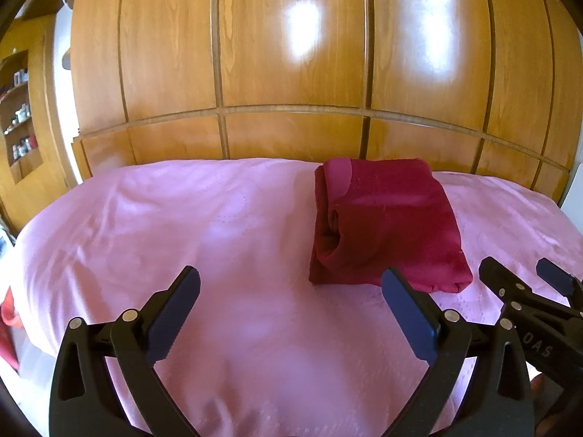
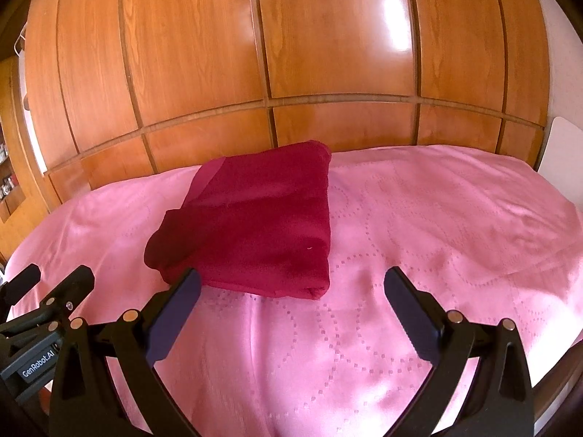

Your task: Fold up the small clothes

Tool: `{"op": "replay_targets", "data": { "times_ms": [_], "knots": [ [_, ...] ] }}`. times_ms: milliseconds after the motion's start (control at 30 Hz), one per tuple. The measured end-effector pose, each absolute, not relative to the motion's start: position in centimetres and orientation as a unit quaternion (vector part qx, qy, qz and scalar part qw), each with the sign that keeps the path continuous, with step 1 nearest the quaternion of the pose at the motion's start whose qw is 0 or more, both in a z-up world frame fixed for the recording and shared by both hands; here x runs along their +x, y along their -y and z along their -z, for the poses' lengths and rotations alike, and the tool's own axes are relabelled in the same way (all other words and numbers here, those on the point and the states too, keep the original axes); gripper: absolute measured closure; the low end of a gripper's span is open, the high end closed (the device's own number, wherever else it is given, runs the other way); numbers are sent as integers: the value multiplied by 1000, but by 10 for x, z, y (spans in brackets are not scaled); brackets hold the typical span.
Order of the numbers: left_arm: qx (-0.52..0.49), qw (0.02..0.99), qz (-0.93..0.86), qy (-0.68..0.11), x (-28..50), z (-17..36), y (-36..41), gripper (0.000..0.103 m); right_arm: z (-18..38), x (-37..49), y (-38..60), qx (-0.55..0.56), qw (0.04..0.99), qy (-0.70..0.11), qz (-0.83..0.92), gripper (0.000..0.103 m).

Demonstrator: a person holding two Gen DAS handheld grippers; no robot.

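Observation:
A dark red garment lies folded into a neat rectangle on the pink bedspread. It also shows in the right wrist view. My left gripper is open and empty, held above the bed just in front of the garment's near edge. My right gripper is open and empty, held in front of and to the right of the garment. The right gripper also shows at the right edge of the left wrist view, and the left gripper shows at the left edge of the right wrist view.
A wooden panelled wardrobe stands right behind the bed. A shelf niche with small bottles is at the far left. Red cloth hangs off the bed's left side. A white board stands at the right.

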State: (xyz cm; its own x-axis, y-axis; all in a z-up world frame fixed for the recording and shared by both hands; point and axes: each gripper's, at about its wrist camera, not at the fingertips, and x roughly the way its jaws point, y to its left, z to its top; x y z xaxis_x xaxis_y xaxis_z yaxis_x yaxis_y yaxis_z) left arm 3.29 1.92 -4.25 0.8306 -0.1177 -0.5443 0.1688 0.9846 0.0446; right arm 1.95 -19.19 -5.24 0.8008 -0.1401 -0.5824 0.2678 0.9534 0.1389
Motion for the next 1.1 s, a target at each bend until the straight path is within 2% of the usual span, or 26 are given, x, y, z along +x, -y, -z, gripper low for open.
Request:
{"op": "replay_targets", "data": {
  "times_ms": [1100],
  "knots": [
    [41, 958, 73, -273, 32, 43, -33, 4, 53, 16, 185, 105, 943, -300, 100, 3]
  ]
}}
